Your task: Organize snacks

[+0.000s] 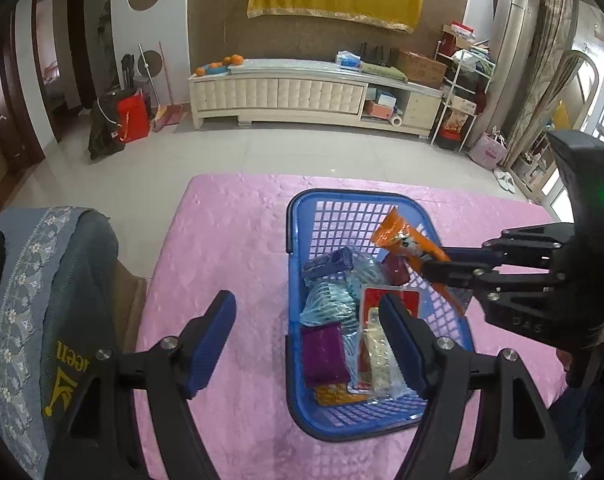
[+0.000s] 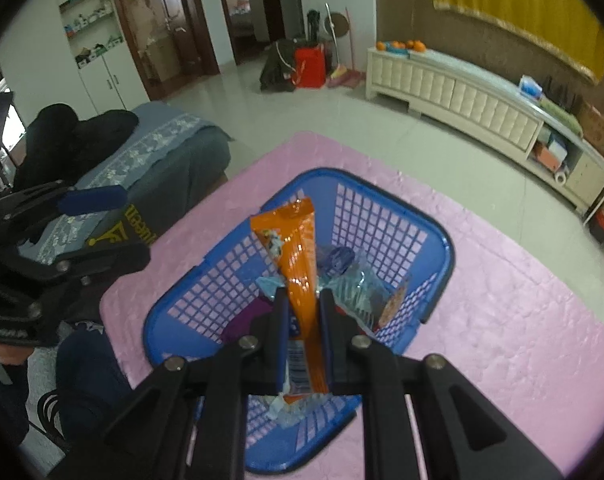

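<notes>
pink cloth (image 1: 230, 240) bears blue basket (image 1: 298, 216); right claw (image 2: 304, 300) pinches orange packet (image 2: 298, 248), left claw (image 1: 308, 320) spread.

One blue basket (image 1: 298, 216) sat there, one only. One orange snack packet (image 1: 406, 246) was up above it. Inside lay one purple packet (image 1: 326, 354), one red-backed packet (image 1: 402, 300) and a few pale blue wrappers (image 1: 326, 304), too crumpled to count. Two grippers were counted.

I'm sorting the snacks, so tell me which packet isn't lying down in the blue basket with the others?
The long orange packet. The right gripper is clamped on it above the blue basket, while the purple packet and the others lie inside.
</notes>
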Demonstrator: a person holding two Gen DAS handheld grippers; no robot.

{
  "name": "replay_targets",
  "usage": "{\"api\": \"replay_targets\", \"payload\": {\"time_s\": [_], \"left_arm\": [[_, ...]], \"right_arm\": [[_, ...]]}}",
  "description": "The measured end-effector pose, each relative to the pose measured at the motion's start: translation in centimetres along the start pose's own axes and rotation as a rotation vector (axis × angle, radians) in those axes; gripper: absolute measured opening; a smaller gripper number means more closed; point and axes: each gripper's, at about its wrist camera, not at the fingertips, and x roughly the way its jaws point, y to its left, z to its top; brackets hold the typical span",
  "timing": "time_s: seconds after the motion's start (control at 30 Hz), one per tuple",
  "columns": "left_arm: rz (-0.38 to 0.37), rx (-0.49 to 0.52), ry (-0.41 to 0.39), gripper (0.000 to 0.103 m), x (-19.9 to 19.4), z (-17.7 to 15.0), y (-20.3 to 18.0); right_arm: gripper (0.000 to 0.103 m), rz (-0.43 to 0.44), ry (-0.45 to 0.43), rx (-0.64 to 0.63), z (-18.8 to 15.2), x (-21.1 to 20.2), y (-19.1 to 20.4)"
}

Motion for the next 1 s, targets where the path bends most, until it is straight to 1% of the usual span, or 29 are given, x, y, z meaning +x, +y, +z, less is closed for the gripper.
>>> {"api": "replay_targets", "payload": {"time_s": [0.1, 0.2, 0.37, 0.4, 0.43, 0.47, 0.5, 0.53, 0.6, 0.67, 0.8, 0.87, 1.0], "left_arm": [[0.007, 0.000, 0.012, 0.072, 1.6, -0.1, 0.6], [0.004, -0.005, 0.012, 0.072, 2.7, -0.2, 1.2], [0.019, -0.003, 0.023, 0.072, 4.3, -0.5, 1.9], [0.024, -0.003, 0.028, 0.072, 4.5, -0.6, 2.0], [0.028, 0.000, 0.026, 0.072, 4.6, -0.7, 2.1], [0.033, 0.001, 0.020, 0.072, 4.6, -0.8, 2.1], [0.041, -0.003, 0.016, 0.072, 4.6, -0.9, 2.0], [0.038, -0.006, 0.013, 0.072, 4.5, -1.2, 1.9], [0.018, -0.009, 0.011, 0.072, 4.5, -1.2, 1.8], [0.020, -0.012, -0.004, 0.072, 4.0, -1.5, 1.3], [0.004, -0.034, -0.073, 0.072, 2.2, -3.0, -0.5], [0.002, -0.047, -0.100, 0.072, 1.5, -3.7, -1.3], [-0.016, -0.041, -0.205, 0.072, -1.2, -6.2, -3.9]], "right_arm": [[0.018, -0.020, 0.038, 0.033, 0.8, 2.3, -0.6], [0.018, -0.021, 0.063, 0.090, 1.8, 4.2, -1.5], [0.020, -0.016, 0.086, 0.120, 2.8, 6.7, -1.7], [0.025, -0.013, 0.093, 0.120, 2.9, 7.0, -1.6], [0.032, -0.030, 0.103, 0.118, 2.8, 7.1, -1.6], [0.056, -0.049, 0.109, 0.113, 2.7, 7.2, -1.6], [0.078, -0.056, 0.104, 0.108, 2.5, 7.1, -1.7], [0.083, -0.051, 0.088, 0.107, 2.3, 6.8, -1.7], [0.084, -0.039, 0.045, 0.110, 1.6, 5.6, -1.9], [0.084, -0.043, 0.011, 0.115, 0.4, 4.1, -2.0], [0.084, -0.058, -0.059, 0.151, -2.0, 1.2, -2.7], [0.084, -0.073, -0.096, 0.169, -3.8, -0.5, -2.8], [0.085, -0.119, -0.178, 0.210, -7.6, -3.8, -2.8]]}}
